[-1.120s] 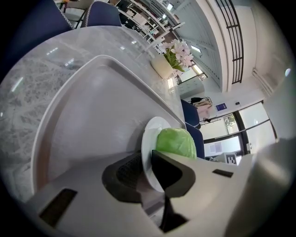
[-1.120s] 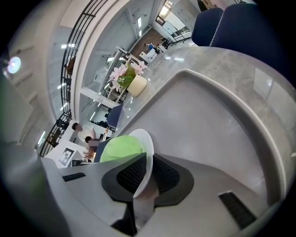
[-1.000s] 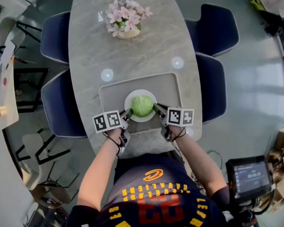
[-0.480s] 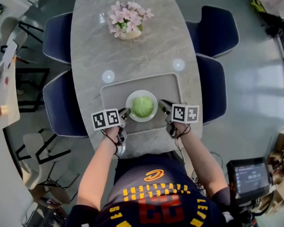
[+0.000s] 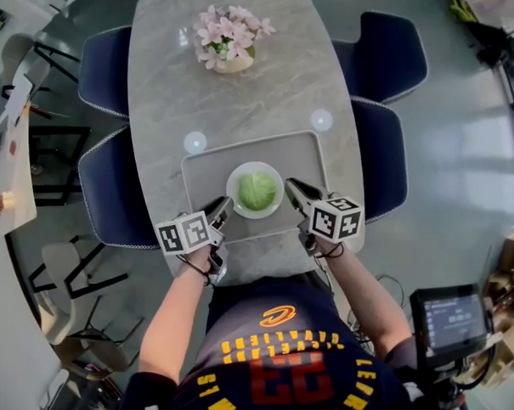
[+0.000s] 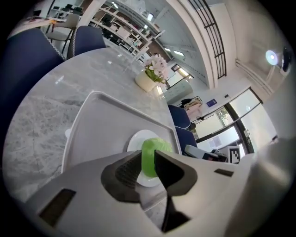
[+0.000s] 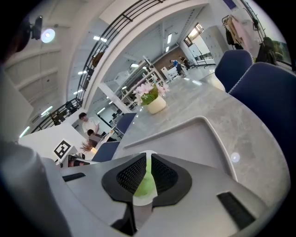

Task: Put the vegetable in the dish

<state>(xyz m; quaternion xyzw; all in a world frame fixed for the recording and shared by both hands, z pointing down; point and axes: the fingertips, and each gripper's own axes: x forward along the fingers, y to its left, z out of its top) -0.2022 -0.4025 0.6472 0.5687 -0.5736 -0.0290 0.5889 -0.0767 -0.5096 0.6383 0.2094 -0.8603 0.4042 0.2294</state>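
A round green cabbage (image 5: 257, 190) lies in a white dish (image 5: 234, 180) at the middle of a grey tray (image 5: 206, 166). My left gripper (image 5: 222, 206) sits just off the dish's near left rim, shut and holding nothing. At the dish's right side my right gripper (image 5: 290, 188) is likewise shut and empty. Neither one touches the cabbage. In the left gripper view the cabbage (image 6: 155, 146) and dish (image 6: 133, 140) show beyond the narrow slit of the left gripper (image 6: 147, 158). In the right gripper view the cabbage (image 7: 145, 186) shows through the slit of the right gripper (image 7: 149, 161).
The tray rests on a grey marble table (image 5: 169, 86). A pot of pink flowers (image 5: 229, 37) stands at the far end. Two small round discs (image 5: 195, 141) (image 5: 321, 119) lie just beyond the tray. Dark blue chairs (image 5: 117, 194) (image 5: 382, 154) line both long sides.
Both grippers have drawn back from the cabbage's sides toward the person, and the right one has also risen. The cabbage stays in the dish.
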